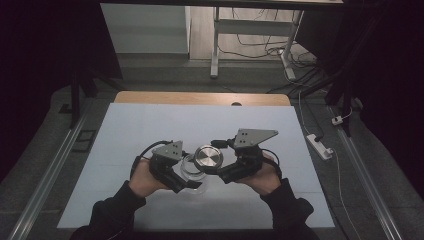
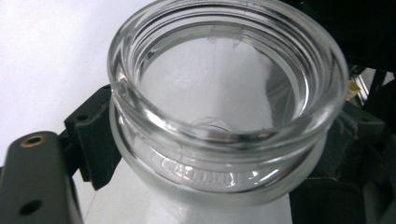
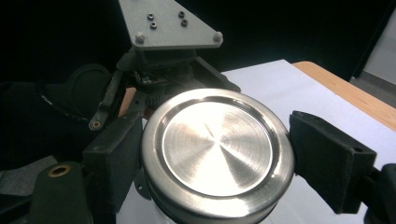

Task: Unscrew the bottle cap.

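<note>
A clear glass jar [image 2: 224, 140] with a threaded, uncovered mouth sits between the black pads [image 2: 93, 135] of my left gripper [image 2: 224, 154], which is shut on its neck. In the high view the jar [image 1: 190, 171] is near the table's front centre, with the left gripper [image 1: 191, 180] at its left. My right gripper [image 1: 214, 169] is shut on a round brushed-metal lid [image 1: 208, 157], held just right of and slightly above the jar. In the right gripper view the lid [image 3: 217, 154] is clamped flat side up between both pads [image 3: 331, 161].
A pale sheet [image 1: 150, 125] covers the wooden table [image 1: 200, 98]. Beyond the far edge stand a desk frame [image 1: 216, 45] and floor cables [image 1: 300, 65]. A white power strip [image 1: 320, 146] lies on the floor to the right. The left gripper's grey plate [image 3: 168, 23] rises behind the lid.
</note>
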The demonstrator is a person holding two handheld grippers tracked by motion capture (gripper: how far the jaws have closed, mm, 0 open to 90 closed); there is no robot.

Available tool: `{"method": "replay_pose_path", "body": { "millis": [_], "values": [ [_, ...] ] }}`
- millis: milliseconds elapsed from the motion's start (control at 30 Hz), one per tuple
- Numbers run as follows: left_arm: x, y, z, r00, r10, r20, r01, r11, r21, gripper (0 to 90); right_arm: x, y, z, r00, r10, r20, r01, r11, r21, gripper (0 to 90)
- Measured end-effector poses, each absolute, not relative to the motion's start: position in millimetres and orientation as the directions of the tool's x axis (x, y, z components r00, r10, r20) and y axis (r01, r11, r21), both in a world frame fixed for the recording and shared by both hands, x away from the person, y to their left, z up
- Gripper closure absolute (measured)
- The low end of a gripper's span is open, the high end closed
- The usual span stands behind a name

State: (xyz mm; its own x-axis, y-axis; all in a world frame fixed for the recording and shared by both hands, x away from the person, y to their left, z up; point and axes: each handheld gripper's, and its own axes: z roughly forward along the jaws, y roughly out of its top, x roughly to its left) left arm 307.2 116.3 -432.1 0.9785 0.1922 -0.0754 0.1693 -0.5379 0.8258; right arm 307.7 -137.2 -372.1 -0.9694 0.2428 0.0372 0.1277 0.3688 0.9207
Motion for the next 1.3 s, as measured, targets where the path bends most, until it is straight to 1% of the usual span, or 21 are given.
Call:
{"method": "replay_pose_path", "body": {
  "millis": [300, 500, 800, 1300],
  "values": [
    [309.5, 123.7, -429.6, 0.964, 0.257, -0.07, 0.2, -0.524, 0.828, 15.8, 306.3, -144.3, -373.4, -0.956, 0.292, 0.032, 0.14, 0.358, 0.923, 19.7],
    [310.1, 125.7, -428.9, 0.959, 0.275, -0.063, 0.205, -0.524, 0.827, 15.8, 304.0, -149.6, -372.8, -0.95, 0.311, 0.024, 0.141, 0.358, 0.923, 19.7],
    [311.9, 130.7, -428.0, 0.947, 0.315, -0.061, 0.224, -0.513, 0.828, 15.8, 307.2, -160.0, -378.3, -0.934, 0.355, 0.034, 0.17, 0.357, 0.918, 19.7],
    [315.9, 138.9, -426.3, 0.923, 0.379, -0.061, 0.255, -0.488, 0.835, 15.8, 299.8, -164.8, -388.3, -0.928, 0.371, 0.038, 0.182, 0.36, 0.915, 19.7]
  ]
}}
